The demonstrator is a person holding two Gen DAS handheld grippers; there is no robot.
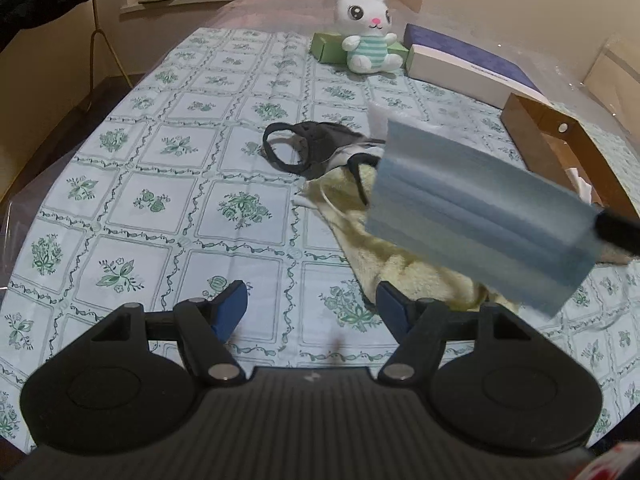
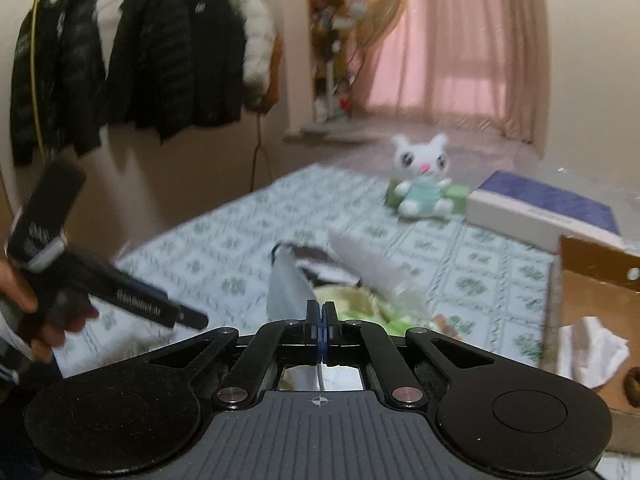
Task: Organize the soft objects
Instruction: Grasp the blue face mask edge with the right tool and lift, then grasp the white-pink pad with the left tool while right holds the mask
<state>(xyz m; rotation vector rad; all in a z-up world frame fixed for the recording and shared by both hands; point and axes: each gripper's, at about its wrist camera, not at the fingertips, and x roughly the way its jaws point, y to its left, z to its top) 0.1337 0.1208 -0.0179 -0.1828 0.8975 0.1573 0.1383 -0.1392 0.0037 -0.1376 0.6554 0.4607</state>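
My right gripper [image 2: 321, 308] is shut on a blue face mask [image 1: 472, 216], held in the air above the table; the mask shows edge-on in the right wrist view [image 2: 286, 284]. My left gripper [image 1: 312, 304] is open and empty, low over the tablecloth. Ahead of it lie a yellow towel [image 1: 384, 248], a black mask [image 1: 316, 146] and a white mask [image 1: 378, 118] in a loose pile. A white plush bunny [image 1: 370, 28] sits at the far end.
A cardboard box [image 2: 592, 320] holding white tissue stands at the right. A white and purple box [image 1: 468, 62] and a green box [image 1: 326, 46] lie by the bunny. Coats [image 2: 140, 60] hang at the wall to the left.
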